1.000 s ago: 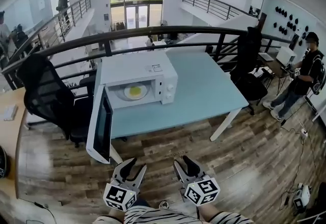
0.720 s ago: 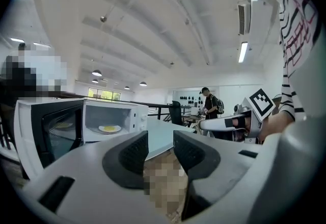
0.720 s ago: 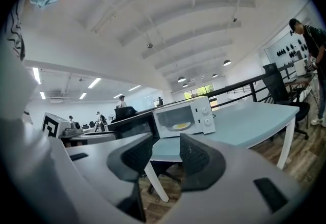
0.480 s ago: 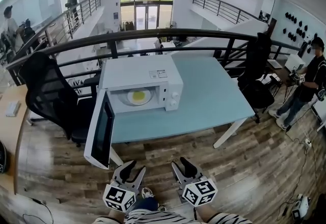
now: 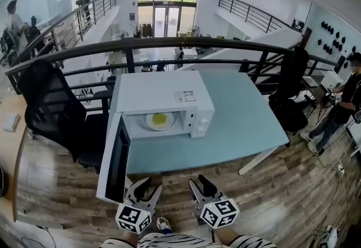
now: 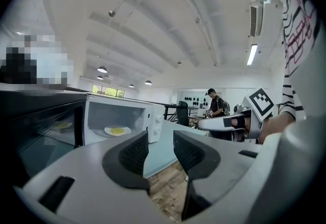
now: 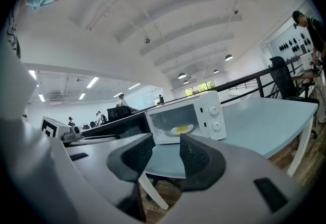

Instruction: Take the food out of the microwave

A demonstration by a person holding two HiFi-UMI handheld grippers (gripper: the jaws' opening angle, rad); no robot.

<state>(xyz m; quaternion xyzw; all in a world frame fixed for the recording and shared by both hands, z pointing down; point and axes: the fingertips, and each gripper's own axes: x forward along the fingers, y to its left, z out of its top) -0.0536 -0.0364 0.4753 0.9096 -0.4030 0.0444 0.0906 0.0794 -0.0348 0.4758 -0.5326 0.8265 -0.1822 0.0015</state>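
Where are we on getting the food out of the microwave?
Done: the microwave door hangs open. In hand: nothing; the left tool and right tool are both open and empty, short of the table. Left: reach in, grip the plate of food inside the microwave and bring it out.

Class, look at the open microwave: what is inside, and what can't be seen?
Inside the microwave sits a white plate with yellow food on it. The food covers the plate's middle; the cavity's ceiling is hidden.
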